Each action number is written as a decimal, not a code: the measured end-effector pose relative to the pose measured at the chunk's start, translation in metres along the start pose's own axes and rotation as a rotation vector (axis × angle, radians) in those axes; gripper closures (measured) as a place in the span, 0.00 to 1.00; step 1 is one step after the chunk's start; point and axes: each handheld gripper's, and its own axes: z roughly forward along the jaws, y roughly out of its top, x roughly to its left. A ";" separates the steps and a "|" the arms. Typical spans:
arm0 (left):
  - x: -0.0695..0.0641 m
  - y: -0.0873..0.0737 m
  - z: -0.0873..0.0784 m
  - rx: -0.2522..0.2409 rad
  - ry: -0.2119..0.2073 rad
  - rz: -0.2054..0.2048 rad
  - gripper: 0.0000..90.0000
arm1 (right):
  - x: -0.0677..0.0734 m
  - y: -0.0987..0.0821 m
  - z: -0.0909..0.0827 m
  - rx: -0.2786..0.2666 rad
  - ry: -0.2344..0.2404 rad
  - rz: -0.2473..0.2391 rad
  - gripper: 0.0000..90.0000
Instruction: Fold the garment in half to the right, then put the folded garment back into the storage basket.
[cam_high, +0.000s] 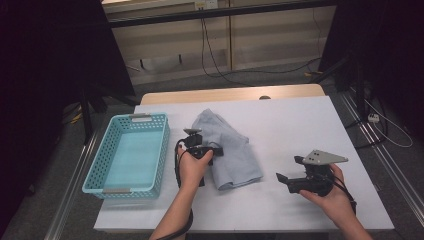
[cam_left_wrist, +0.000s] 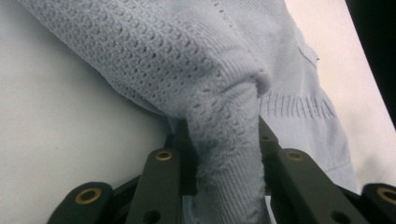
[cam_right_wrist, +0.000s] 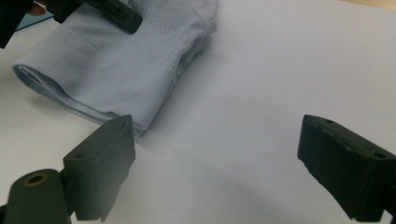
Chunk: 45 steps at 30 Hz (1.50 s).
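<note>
on the white table (cam_high: 300, 125), left tool (cam_left_wrist: 224, 154) pinches the knit garment (cam_high: 227, 150); right tool (cam_right_wrist: 215, 172) gapes released.

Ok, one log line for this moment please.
left hand-held gripper: shut on light blue knit garment | right hand-held gripper: open, apart from garment | turquoise basket: beside garment

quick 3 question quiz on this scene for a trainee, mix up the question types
1. True or false: the left gripper has a fold of the knit garment pinched between its jaws.
2. Which side of the garment is the basket on in the high view? A) left B) right C) behind it
3. Fill in: the right gripper has its jaws ____, with nothing but bare table between them.

Key:
1. True. In the left gripper view the fabric is bunched up between the jaws.
2. A. The basket sits left of the garment.
3. Open.
</note>
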 end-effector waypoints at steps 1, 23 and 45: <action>-0.001 0.001 -0.001 0.002 0.001 0.003 0.80 | 0.000 0.000 0.000 0.003 0.000 0.000 0.12; -0.005 0.024 -0.022 0.086 0.038 0.027 0.80 | 0.000 0.000 -0.001 -0.009 0.009 -0.001 0.12; -0.006 0.042 -0.044 0.163 0.103 0.068 0.80 | 0.003 0.000 -0.001 -0.007 0.012 -0.015 0.12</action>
